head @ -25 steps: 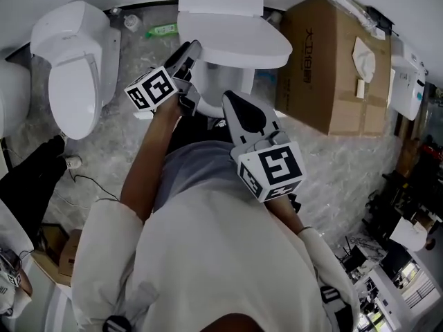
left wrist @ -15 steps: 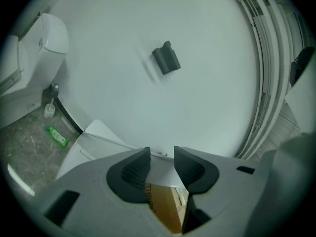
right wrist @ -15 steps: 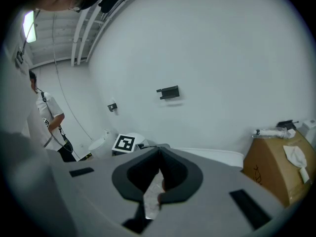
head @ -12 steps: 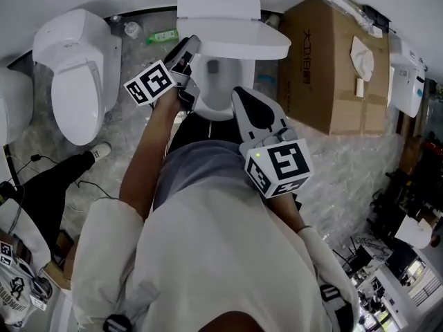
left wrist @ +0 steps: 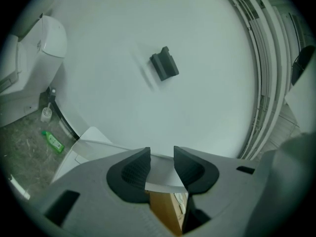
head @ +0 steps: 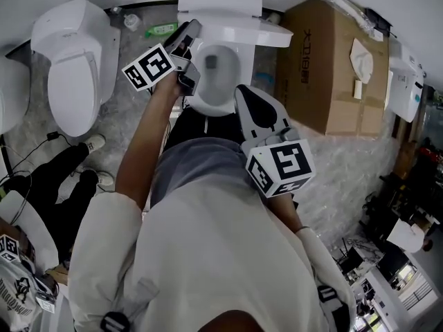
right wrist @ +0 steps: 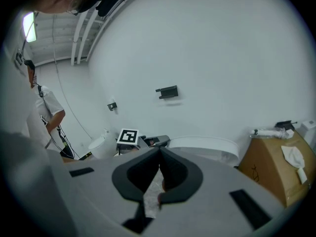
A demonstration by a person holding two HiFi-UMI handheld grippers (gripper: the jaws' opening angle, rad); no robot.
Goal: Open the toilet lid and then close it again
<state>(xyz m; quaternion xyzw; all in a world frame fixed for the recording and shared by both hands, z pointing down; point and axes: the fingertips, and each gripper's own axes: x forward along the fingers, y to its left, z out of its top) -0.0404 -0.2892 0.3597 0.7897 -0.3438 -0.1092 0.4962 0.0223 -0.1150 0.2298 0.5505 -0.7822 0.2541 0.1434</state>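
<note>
The left claw (left wrist: 162,158) is clamped on the front edge of the white plastic toilet lid (head: 239,28). The lid stands partly raised over the open white ceramic toilet bowl (head: 225,92). The bare left forearm reaches forward, with its claw nearly level. The right claw (right wrist: 159,156) is closed on nothing, tips touching, tilted downward just right of the bowl. A brown cardboard box (head: 331,68) beside the toilet bears black print too small to read. A second white toilet (head: 69,68) stands to the left.
</note>
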